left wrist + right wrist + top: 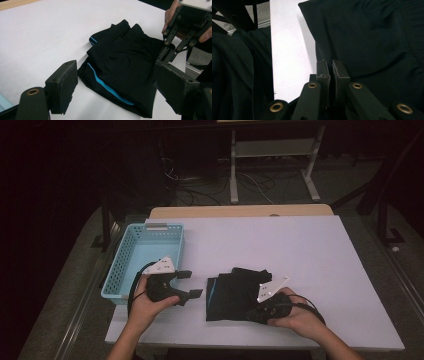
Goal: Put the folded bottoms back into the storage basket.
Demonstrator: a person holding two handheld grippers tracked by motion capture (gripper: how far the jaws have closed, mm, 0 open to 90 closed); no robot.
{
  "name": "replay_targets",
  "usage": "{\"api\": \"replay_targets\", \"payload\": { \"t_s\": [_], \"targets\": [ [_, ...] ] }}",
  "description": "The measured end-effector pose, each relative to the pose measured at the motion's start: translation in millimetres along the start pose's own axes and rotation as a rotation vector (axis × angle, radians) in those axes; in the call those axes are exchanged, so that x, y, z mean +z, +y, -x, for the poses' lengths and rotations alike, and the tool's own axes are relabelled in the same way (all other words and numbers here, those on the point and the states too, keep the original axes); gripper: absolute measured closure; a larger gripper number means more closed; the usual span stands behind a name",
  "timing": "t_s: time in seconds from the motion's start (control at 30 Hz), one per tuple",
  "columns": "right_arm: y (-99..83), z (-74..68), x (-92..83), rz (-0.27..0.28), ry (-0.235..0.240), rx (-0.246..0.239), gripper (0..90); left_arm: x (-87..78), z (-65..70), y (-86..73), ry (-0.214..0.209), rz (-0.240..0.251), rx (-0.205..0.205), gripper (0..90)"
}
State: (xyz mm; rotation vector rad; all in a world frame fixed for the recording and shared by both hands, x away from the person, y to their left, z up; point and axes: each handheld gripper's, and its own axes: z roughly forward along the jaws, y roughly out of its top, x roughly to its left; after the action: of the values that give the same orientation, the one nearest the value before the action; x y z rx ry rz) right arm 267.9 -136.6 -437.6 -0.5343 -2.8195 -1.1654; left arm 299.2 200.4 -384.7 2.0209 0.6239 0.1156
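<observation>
The white counter [310, 270] carries everything, its far edge backed by a strip of bare wood. At its left edge sits a light blue basket [131, 265] with slotted walls — its near right corner lies just behind the left hand-held gripper.

Near the middle of the front edge lie the black shorts [230, 295], folded into a rough square and flat on the counter. A bright blue stripe [107, 86] runs along the fold that faces the left hand-held gripper, and a second short bit of blue shows at the far corner. The waistband end is bunched a little on the far side.

The left hand-held gripper [189, 284] is held just left of the shorts, between them and the basket, its jaws pointing toward the cloth. In the left gripper view the jaws stand wide apart, with nothing between the pads; the shorts lie beyond them on the counter, not touched.

The right hand-held gripper [254, 316] sits at the near right corner of the shorts. In the right gripper view its two pads are drawn almost together at the edge of the black cloth — whether a fold is pinched between them I cannot tell, since the cloth and pads are equally dark there.
</observation>
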Motion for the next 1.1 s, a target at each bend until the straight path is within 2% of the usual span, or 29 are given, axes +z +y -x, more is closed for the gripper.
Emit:
{"api": "replay_targets", "payload": {
  "t_s": [0.2,0.4,0.53,0.83,0.93,1.1],
  "targets": [
    [-1.3,3.3,-2.1,0.038,0.014,0.028,79.7,0.9,0.6,0.1,-0.006,-0.003,0.0,19.7],
    [0.1,8.0,-14.9,0.12,0.011,0.056,61.0,2.1,-0.2,0.2,-0.015,0.006,-0.019,19.5],
    [-2.3,12.8,-24.1,0.15,-0.013,0.08,47.1,2.4,0.2,0.3,-0.017,0.003,-0.015,19.8],
    [-7.2,19.1,-45.8,0.202,-0.061,0.103,27.3,5.2,1.9,0.8,-0.036,0.001,-0.024,21.4],
    [-10.1,19.6,-55.2,0.214,-0.078,0.101,22.8,5.7,2.1,1.0,-0.037,0.0,-0.03,21.3],
    [-19.9,21.7,-68.8,0.231,-0.119,0.125,20.0,5.6,2.7,1.4,-0.039,0.001,-0.029,21.2]
  ]
}}
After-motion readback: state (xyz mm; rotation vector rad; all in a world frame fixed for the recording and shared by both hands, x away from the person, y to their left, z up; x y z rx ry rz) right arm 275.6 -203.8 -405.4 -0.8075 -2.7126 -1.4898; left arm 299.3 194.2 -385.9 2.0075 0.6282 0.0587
